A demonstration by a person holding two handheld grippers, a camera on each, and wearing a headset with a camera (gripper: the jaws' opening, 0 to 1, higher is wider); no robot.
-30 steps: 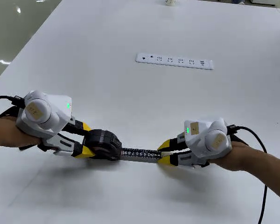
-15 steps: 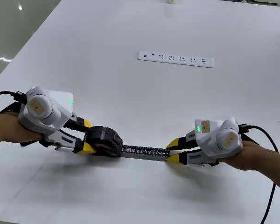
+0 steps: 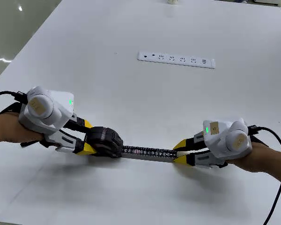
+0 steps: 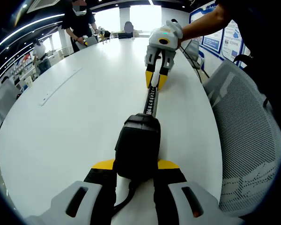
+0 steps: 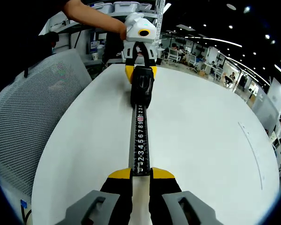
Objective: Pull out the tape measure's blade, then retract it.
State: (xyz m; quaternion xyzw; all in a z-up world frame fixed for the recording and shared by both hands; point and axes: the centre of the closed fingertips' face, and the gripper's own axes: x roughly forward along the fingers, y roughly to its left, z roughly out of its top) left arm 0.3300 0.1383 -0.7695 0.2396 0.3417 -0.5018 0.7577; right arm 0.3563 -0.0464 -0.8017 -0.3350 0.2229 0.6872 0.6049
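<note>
Your L claw [image 3: 87,138] is clamped on the tape measure [image 3: 104,142], jaws either side of its black body, which sits on the near part of the bench [image 3: 131,93]. Your R claw [image 3: 180,152] is pinched shut on the tip of the blade [image 3: 147,152]. The blade runs straight btwn the two claws, low over the bench, numbers up. I'd say you're mid-pull, w/ only a short run out so far. Draw the R claw straight away along the blade's own line. No twist, no lift, or it may kink or slip the jaws. Hold the body dead steady w/ the L. For the retract, guide the tip back slowly, don't let it snap.
</note>
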